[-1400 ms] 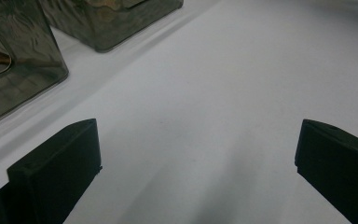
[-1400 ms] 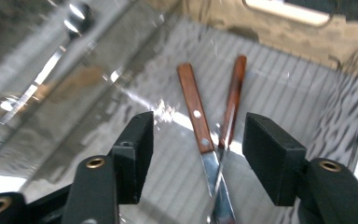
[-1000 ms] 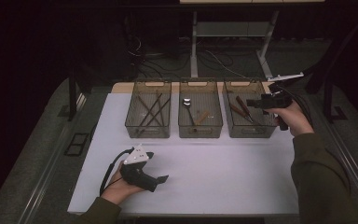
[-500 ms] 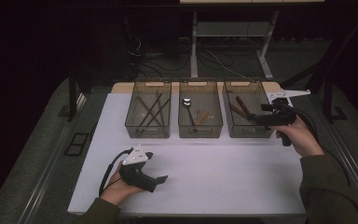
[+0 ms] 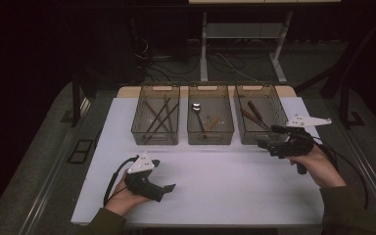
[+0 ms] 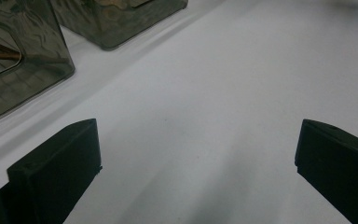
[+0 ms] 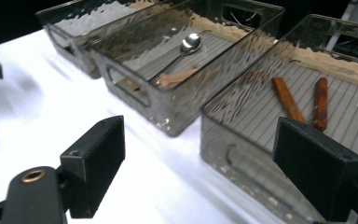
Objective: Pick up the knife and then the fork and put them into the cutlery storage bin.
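Note:
Three clear bins stand in a row at the back of the white table (image 5: 225, 181). The left bin (image 5: 155, 137) holds several thin dark sticks. A silver spoon (image 5: 196, 106) and a wooden piece lie in the middle bin (image 5: 210, 137). Brown-handled utensils (image 5: 252, 113) lie in the right bin (image 5: 254, 88). My right gripper (image 5: 268, 136) hovers at that bin's front right corner, open, nothing between its jaws. In the right gripper view the right gripper (image 7: 209, 172) faces the bin wall (image 7: 242, 154), with the spoon (image 7: 189, 44) beyond. My left gripper (image 5: 164, 176) rests open on the table near the front left, and the left gripper (image 6: 196, 154) is empty.
The white sheet ends at the table's front edge just below my left hand. A grey floor and a dark frame surround the table. Cables trail from both grippers. Bin corners (image 6: 23, 60) show at the upper left in the left gripper view.
My right gripper has come down and toward the near side, from beside the right bin's far end to its front right corner. The left gripper has stayed put.

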Demonstrator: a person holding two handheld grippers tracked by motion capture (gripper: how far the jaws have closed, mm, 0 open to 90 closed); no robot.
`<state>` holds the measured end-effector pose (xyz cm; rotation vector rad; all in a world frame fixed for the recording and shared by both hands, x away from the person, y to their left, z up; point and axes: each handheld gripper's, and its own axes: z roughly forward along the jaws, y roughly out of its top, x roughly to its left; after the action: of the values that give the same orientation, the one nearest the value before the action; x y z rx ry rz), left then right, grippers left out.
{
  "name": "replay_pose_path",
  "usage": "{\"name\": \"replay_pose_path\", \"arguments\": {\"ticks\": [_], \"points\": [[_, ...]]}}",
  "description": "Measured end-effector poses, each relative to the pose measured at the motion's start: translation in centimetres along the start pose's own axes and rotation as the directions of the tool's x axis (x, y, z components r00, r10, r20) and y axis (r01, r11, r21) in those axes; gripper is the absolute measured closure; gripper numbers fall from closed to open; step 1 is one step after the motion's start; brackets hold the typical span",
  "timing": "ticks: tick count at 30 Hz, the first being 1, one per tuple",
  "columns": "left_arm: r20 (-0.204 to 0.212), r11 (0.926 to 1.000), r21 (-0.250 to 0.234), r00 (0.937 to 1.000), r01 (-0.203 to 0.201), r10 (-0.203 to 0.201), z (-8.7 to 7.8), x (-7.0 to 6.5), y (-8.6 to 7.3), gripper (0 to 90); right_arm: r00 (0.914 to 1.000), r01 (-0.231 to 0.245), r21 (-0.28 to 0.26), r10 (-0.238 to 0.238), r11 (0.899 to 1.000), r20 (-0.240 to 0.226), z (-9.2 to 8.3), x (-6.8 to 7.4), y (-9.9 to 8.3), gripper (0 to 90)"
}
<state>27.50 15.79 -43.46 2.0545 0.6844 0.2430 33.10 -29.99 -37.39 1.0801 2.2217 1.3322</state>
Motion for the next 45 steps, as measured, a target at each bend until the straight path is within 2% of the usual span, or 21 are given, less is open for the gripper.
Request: {"name": "replay_pose_path", "arguments": {"ticks": [4, 7, 15, 18, 22, 32, 38, 45], "points": [[0.002, 1.0000, 0.003, 1.0000, -0.005, 0.005, 0.0, -0.1, 0.0, 0.0, 0.9999, 0.005, -0.016, -0.005, 1.000, -0.015, -0.2, 0.8, -1.4, 16.1], [0.002, 1.0000, 0.002, 1.0000, -0.006, 0.006, 0.0, -0.1, 0.0, 0.0, 0.9997, -0.010, -0.029, 0.010, 1.000, -0.024, -0.3, 1.2, -2.5, 16.1], [0.000, 1.0000, 0.000, 1.0000, -0.006, 0.006, 0.0, -0.1, 0.0, 0.0, 0.9994, -0.019, -0.043, 0.018, 0.999, -0.028, -0.3, 2.2, -5.3, 16.0], [-0.001, 1.0000, -0.002, 1.0000, -0.004, 0.004, -0.1, -0.1, 0.0, 0.0, 0.9991, -0.028, -0.041, 0.027, 0.999, -0.032, -0.2, 2.4, -6.4, 16.1], [-0.002, 1.0000, -0.002, 1.0000, -0.007, 0.007, -0.1, 0.0, 0.0, 0.0, 0.9992, -0.005, -0.018, 0.004, 1.000, -0.040, -0.2, 3.0, -7.5, 16.1], [-0.003, 1.0000, 0.000, 1.0000, -0.009, 0.009, -0.2, 0.0, 0.0, 0.0, 0.9976, 0.030, -0.002, -0.030, 1.000, -0.063, -0.4, 4.7, -8.9, 16.1], [-0.002, 1.0000, 0.000, 1.0000, -0.009, 0.009, -0.2, 0.0, 0.0, 0.0, 0.9967, 0.043, 0.019, -0.042, 0.999, -0.070, -0.4, 4.8, -9.2, 16.1], [-0.004, 0.9999, 0.004, 1.0000, -0.009, 0.009, -0.1, 0.0, -0.1, 0.0, 0.9965, 0.037, 0.013, -0.036, 0.999, -0.075, -0.4, 4.7, -9.1, 16.1]]}}
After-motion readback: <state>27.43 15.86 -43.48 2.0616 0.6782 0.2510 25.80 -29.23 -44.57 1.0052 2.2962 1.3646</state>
